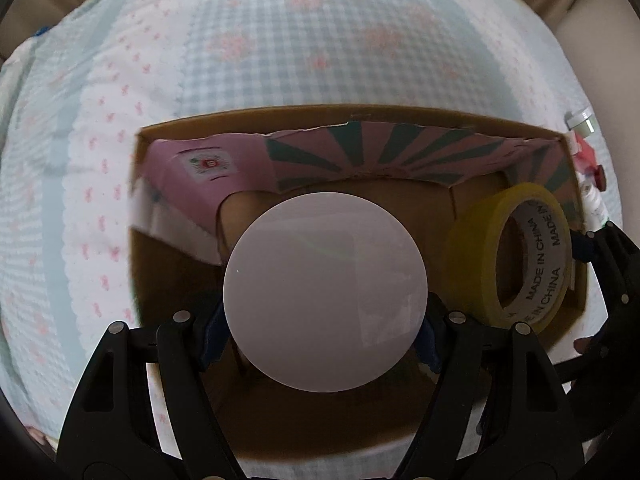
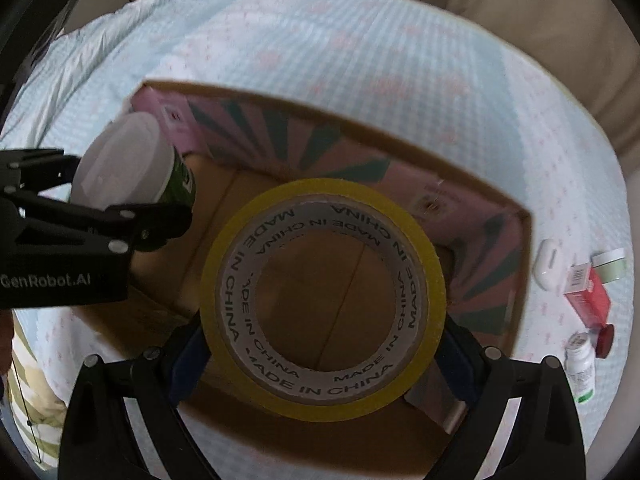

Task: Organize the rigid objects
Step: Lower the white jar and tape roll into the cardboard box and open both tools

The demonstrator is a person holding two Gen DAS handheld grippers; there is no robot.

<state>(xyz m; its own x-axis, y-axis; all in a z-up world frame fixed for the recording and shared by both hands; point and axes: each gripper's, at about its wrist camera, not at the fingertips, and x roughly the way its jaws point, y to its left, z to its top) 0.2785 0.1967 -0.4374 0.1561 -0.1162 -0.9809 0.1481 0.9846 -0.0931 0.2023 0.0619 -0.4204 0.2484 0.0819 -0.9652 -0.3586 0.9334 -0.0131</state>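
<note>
An open cardboard box (image 1: 138, 184) with pink and green flaps inside sits on a checked bedsheet; it also shows in the right wrist view (image 2: 524, 264). My left gripper (image 1: 324, 338) is shut on a white-lidded jar (image 1: 325, 292) with a green label and holds it over the box; the jar also shows in the right wrist view (image 2: 124, 168). My right gripper (image 2: 320, 344) is shut on a yellow tape roll (image 2: 324, 404) and holds it over the box's right side. The roll shows in the left wrist view (image 1: 472, 264).
On the sheet right of the box lie a white case (image 2: 545, 264), a small green jar (image 2: 610, 266), a red box (image 2: 588, 294), a white bottle (image 2: 580, 364) and a red cap (image 2: 605, 340). A beige sofa back (image 2: 520, 8) lies beyond.
</note>
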